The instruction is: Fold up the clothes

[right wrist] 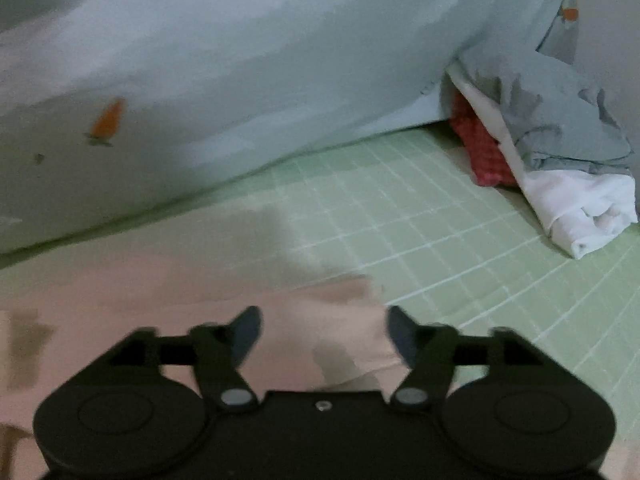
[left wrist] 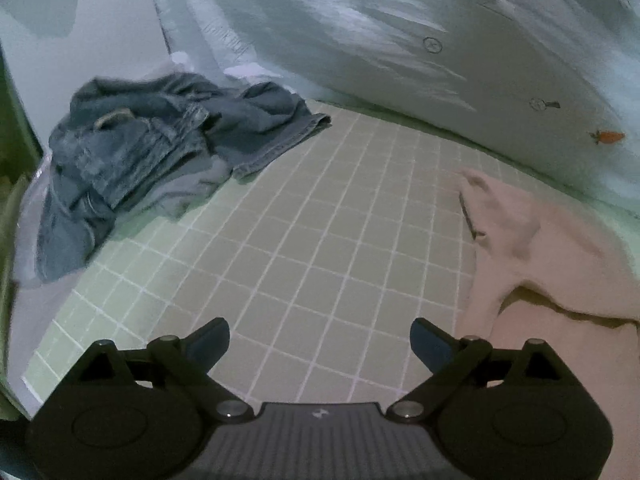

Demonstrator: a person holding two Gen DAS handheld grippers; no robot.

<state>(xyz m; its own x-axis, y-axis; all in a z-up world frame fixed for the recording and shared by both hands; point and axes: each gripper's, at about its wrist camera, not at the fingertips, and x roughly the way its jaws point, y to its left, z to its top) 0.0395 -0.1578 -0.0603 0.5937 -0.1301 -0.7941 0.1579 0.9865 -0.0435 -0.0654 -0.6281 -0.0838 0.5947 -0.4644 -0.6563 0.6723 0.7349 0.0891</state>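
Note:
A pink garment [left wrist: 552, 256] lies on the green checked sheet [left wrist: 320, 240] at the right of the left wrist view. It also fills the lower left of the right wrist view [right wrist: 140, 300]. My left gripper [left wrist: 320, 340] is open and empty over the bare sheet, to the left of the pink garment. My right gripper [right wrist: 324, 332] is open and empty, hovering over the pink garment's edge. A crumpled pile of blue denim clothes [left wrist: 160, 152] lies at the far left.
A pale blue duvet with carrot prints [left wrist: 400, 32] runs along the back, also in the right wrist view [right wrist: 240, 60]. A heap of grey, white and red cloth [right wrist: 560, 152] sits at the far right on the sheet [right wrist: 480, 240].

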